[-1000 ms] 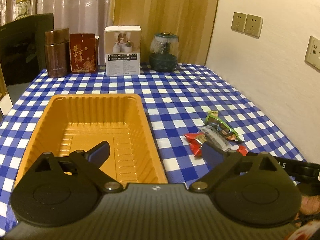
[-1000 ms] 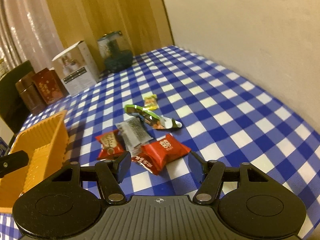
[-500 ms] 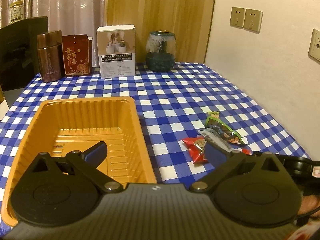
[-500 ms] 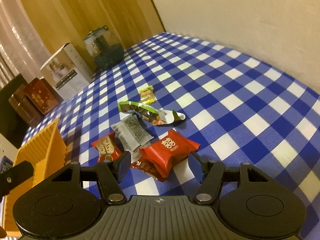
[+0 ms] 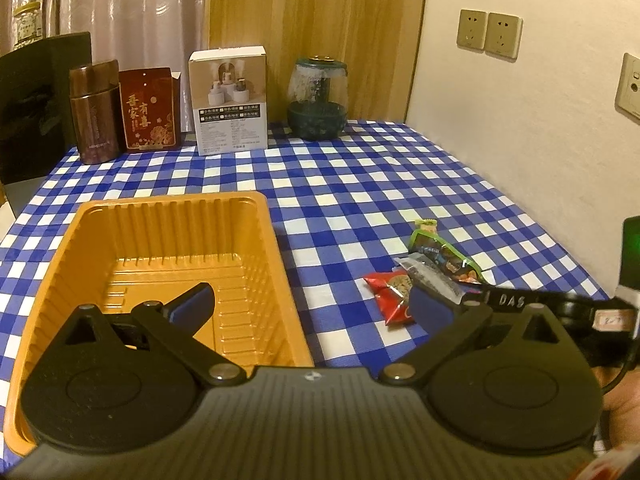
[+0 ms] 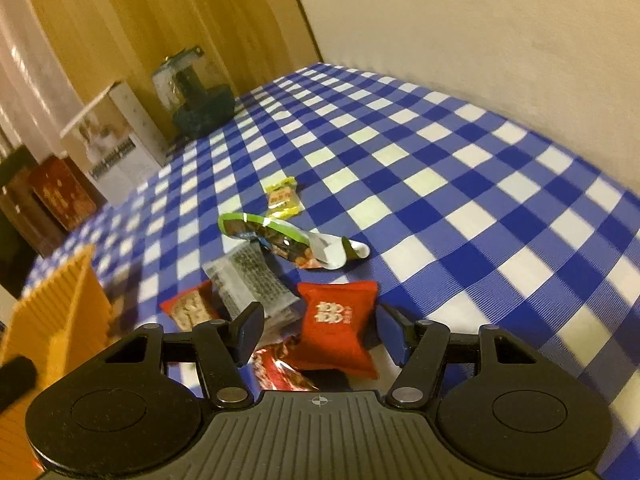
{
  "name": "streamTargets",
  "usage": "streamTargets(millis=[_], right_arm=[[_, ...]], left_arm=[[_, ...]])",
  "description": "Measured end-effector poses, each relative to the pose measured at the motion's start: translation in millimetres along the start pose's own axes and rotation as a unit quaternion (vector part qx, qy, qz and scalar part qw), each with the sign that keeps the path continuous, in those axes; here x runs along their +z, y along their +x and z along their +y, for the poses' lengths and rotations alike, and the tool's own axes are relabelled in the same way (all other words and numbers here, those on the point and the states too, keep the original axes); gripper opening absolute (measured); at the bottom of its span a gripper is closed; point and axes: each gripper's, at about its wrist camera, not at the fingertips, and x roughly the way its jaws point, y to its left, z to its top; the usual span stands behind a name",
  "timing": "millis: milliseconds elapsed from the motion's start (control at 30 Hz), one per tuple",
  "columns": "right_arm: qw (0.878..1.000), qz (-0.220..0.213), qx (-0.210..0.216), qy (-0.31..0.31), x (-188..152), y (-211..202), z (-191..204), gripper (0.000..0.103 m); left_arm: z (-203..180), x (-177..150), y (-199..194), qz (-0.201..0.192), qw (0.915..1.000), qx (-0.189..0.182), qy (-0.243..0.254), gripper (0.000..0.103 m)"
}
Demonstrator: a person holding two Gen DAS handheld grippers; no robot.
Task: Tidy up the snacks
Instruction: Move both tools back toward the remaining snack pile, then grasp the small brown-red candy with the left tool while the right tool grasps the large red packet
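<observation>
Several snack packets lie in a cluster on the blue-checked tablecloth [image 6: 460, 184]. A red pillow packet [image 6: 336, 328] lies nearest, between the fingers of my right gripper [image 6: 320, 332]. Its jaws are closing and the pads do not press the packet. Around it are a grey packet [image 6: 248, 280], a small red packet [image 6: 188, 308], a green packet [image 6: 280, 240], a yellow candy [image 6: 283, 199] and a shiny red wrapper [image 6: 280, 372]. The empty orange tray [image 5: 168, 236] sits to the left. My left gripper [image 5: 312, 308] hangs open over the tray's right rim, holding nothing.
Along the back edge stand a brown canister [image 5: 94, 116], a red box [image 5: 150, 110], a white box [image 5: 230, 104] and a glass jar [image 5: 318, 100]. A cream wall [image 5: 520, 140] with sockets borders the table on the right. A dark panel [image 5: 36, 108] stands at far left.
My right gripper has moved in lower over the snacks, and its jaws have narrowed around the red pillow packet. The left gripper's view has barely shifted.
</observation>
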Motion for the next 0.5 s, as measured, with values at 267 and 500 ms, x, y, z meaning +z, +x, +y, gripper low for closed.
streamTargets(millis=[267,500], right_arm=[[0.998,0.014,-0.024,-0.062,-5.9,-5.9,-2.9,0.032],[0.987,0.026,-0.001,-0.157,-23.8,-13.7,8.4,0.031]], left_arm=[[-14.9,-0.4,-7.6,0.000,0.9996,-0.028,0.003,0.103],[-23.9,-3.6,-10.2,0.002,0.9995,-0.032,0.004,0.103]])
